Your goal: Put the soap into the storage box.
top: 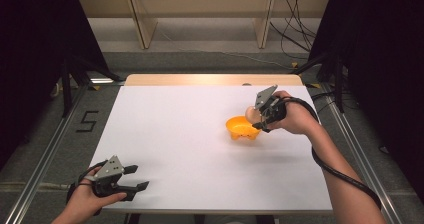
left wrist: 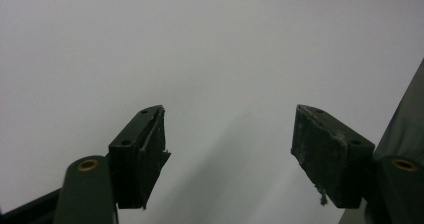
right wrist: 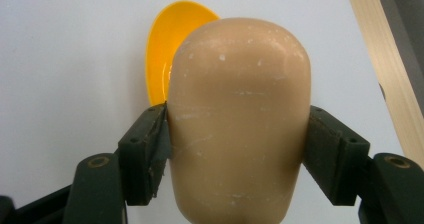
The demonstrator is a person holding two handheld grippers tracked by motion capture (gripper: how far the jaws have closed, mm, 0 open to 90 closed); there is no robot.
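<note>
Right gripper view, jaws clamping tan rounded block (right wrist: 239,119) above orange bowl (right wrist: 161,49), left gripper (top: 134,178) jaws wide

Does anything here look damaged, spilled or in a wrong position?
Nothing is spilled or askew. The orange bowl stands upright on the white table, and the right gripper holds the tan rounded object squarely above it. One small oddity: the pads of the open left gripper look worn, with frayed edges.
</note>
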